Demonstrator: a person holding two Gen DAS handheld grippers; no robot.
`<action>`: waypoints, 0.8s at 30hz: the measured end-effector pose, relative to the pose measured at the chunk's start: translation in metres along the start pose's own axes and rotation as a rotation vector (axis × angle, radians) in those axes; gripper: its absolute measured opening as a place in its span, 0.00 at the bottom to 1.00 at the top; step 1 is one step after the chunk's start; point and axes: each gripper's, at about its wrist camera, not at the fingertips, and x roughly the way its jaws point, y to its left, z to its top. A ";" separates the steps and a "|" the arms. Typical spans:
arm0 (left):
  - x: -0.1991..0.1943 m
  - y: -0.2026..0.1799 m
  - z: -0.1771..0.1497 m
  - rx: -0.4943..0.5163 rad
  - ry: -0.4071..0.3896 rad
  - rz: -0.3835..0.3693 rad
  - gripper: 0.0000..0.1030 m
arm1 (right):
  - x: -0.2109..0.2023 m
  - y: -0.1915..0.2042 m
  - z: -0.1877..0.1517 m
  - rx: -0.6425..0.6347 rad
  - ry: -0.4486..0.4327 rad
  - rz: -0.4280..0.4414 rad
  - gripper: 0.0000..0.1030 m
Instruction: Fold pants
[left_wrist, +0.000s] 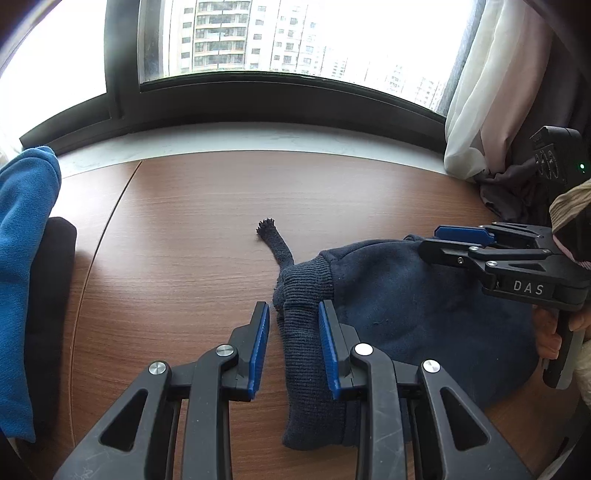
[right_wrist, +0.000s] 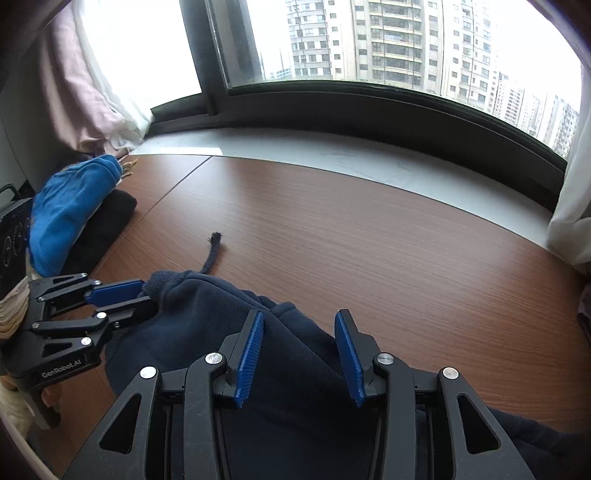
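Pants (left_wrist: 424, 314), navy, lie bunched near on the wooden surface (left_wrist: 332, 192); left tongs (left_wrist: 293, 317) gape around the ribbed waistband, right tongs (right_wrist: 299, 332) gape above the fabric.

Both grippers, the left gripper (left_wrist: 293, 314) and the right gripper (right_wrist: 299, 325), were black linkage frames with silver pivot screws and ribbed blue pads (left_wrist: 258, 347). White "DAS" lettering marked the right gripper's side.
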 end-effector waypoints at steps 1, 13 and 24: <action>0.000 -0.001 0.000 0.005 0.003 0.009 0.27 | 0.004 -0.005 -0.001 0.020 0.009 0.007 0.40; -0.033 -0.016 0.008 0.089 -0.048 0.116 0.33 | -0.021 -0.007 0.002 0.071 -0.074 -0.054 0.51; -0.098 -0.070 0.001 0.137 -0.123 0.061 0.43 | -0.121 0.000 -0.039 0.141 -0.187 -0.031 0.54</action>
